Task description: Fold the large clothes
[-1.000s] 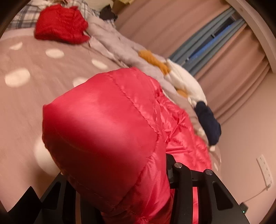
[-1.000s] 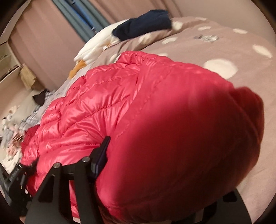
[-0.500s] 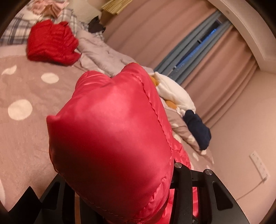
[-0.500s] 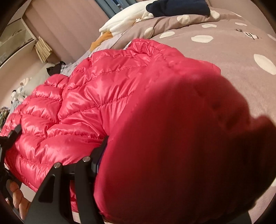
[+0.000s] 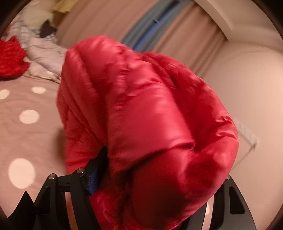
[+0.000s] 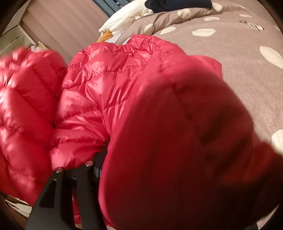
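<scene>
A shiny red quilted puffer jacket fills both views. My left gripper is shut on a thick fold of it, which bulges over the jaws and hides the right finger. My right gripper is shut on another part of the jacket, whose fabric drapes over the jaws and covers the lens side. The jacket is lifted above a taupe bedspread with cream dots. Only each gripper's left finger shows.
A red knit garment and a pale grey garment lie at the far end of the bed. A white and orange plush and a navy garment lie by the curtains. A wall stands on the right.
Both grippers have lifted and swung the jacket. In the left view the held fold has moved right and now covers the plush and navy garment. The left-hand part rises in the right view.
</scene>
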A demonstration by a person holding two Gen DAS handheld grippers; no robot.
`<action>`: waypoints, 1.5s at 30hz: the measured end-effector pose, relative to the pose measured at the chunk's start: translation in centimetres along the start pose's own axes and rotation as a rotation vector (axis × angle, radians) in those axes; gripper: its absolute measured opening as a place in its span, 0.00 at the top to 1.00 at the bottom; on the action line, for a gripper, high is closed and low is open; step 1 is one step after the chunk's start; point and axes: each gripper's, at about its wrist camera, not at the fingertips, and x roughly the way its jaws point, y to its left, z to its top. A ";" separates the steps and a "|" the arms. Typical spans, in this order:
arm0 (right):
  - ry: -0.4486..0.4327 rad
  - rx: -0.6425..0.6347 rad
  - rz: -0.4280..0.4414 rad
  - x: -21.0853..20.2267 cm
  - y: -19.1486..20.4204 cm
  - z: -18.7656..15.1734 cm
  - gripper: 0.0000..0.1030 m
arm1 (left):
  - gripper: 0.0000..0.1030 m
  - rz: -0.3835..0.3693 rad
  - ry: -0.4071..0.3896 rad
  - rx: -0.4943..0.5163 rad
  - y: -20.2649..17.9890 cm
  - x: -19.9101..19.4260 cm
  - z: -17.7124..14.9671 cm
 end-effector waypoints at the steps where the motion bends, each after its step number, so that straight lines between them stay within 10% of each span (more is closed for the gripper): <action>1: 0.000 -0.001 -0.001 0.0 0.0 0.0 0.47 | 0.31 0.008 0.004 0.010 -0.2 0.6 -0.4; 19: -0.009 0.115 0.048 -0.9 -1.9 0.0 0.44 | 0.27 0.059 0.075 -0.029 0.5 3.4 -0.5; 26: -0.079 0.147 -0.052 -4.0 -3.9 0.6 0.20 | 0.20 0.073 0.096 -0.012 -0.3 4.4 -0.8; 38: -0.272 0.299 -0.175 -10.4 -9.6 1.9 0.13 | 0.04 0.093 0.291 0.255 -6.8 10.4 -3.1; 45: -0.338 0.323 -0.215 -12.7 -11.1 2.4 0.12 | 0.02 0.234 0.296 0.510 -11.2 14.7 -7.7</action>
